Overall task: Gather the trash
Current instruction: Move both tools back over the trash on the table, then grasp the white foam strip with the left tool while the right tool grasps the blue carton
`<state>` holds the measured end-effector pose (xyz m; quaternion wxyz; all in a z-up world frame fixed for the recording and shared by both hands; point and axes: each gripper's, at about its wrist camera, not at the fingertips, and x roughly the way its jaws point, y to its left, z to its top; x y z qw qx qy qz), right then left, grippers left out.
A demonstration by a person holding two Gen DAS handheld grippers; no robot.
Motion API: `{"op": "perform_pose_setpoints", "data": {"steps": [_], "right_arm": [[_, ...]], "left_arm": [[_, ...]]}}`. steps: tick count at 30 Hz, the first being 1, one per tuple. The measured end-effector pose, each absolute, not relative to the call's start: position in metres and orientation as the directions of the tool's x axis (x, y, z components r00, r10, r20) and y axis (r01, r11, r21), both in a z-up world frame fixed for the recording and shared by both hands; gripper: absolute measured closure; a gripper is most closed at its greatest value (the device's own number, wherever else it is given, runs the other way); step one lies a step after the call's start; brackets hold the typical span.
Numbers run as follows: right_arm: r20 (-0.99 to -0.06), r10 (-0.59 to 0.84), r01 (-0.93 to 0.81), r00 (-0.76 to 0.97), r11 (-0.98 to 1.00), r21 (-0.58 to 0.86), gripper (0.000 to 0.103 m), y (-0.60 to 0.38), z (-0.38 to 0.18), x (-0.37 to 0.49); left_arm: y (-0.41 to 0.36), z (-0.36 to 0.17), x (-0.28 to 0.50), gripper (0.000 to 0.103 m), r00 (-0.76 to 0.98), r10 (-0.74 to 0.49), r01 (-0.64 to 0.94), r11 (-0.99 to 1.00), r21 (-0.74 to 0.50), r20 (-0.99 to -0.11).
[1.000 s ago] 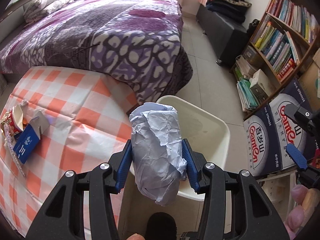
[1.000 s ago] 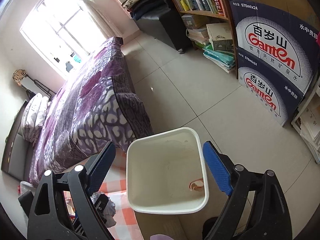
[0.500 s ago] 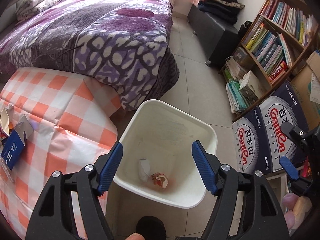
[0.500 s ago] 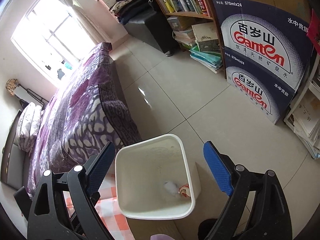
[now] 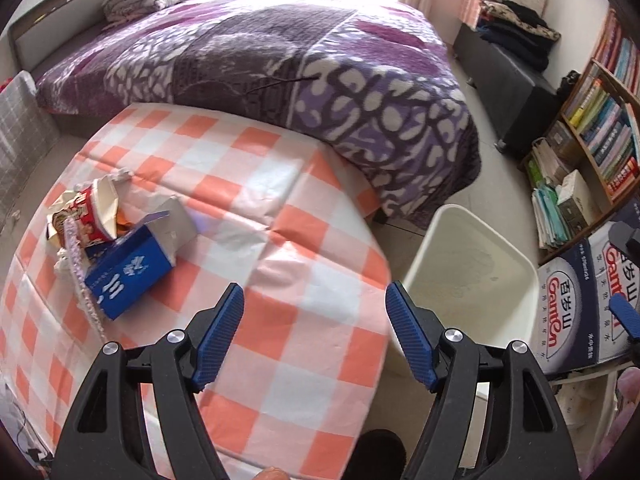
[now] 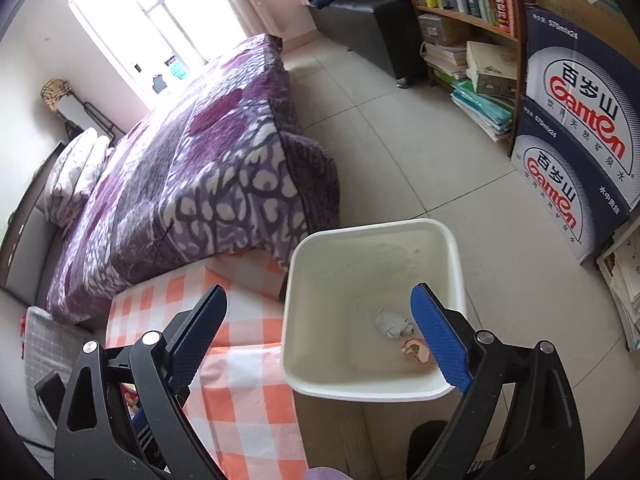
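The left gripper (image 5: 315,322) is hanging open and empty over the checked table (image 5: 304,264), facing the blue carton (image 5: 128,276) and what looks like a crushed cup (image 5: 94,216). Crumpled paper (image 6: 390,322) is lying in the bin (image 6: 372,388), where the right gripper (image 6: 320,320) is gaping empty. Next: reaching left for the carton

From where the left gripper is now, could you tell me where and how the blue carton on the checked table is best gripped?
Grip the blue carton across its closed lower body, fingers on the two long sides, coming down from above. It lies flat on the table, its torn-open top beside the red cup, so that end would probably crush. The left gripper is open and empty.
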<state>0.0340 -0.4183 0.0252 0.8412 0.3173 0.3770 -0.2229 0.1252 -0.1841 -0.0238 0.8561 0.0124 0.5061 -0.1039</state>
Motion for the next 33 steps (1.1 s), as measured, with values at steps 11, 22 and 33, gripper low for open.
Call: {"op": "perform_pose_setpoints", "data": {"steps": [11, 22, 33], "right_arm": [[-0.789, -0.044, 0.49, 0.612, 0.805, 0.335, 0.012, -0.321, 0.026, 0.075], [-0.855, -0.005, 0.435, 0.518, 0.863, 0.258, 0.012, -0.248, -0.008, 0.119], [-0.912, 0.144, 0.467, 0.384, 0.822, 0.326, 0.012, -0.193, -0.075, 0.164]], "left_arm": [[-0.034, -0.043, 0.149, 0.031, 0.468, 0.043, -0.113, 0.994, -0.012, -0.883], [0.043, -0.073, 0.186, 0.034, 0.442, -0.042, -0.194, 0.971, -0.141, -0.896], [0.047, -0.09, 0.201, 0.08, 0.419, -0.125, -0.112, 0.976, -0.188, -0.899]]}}
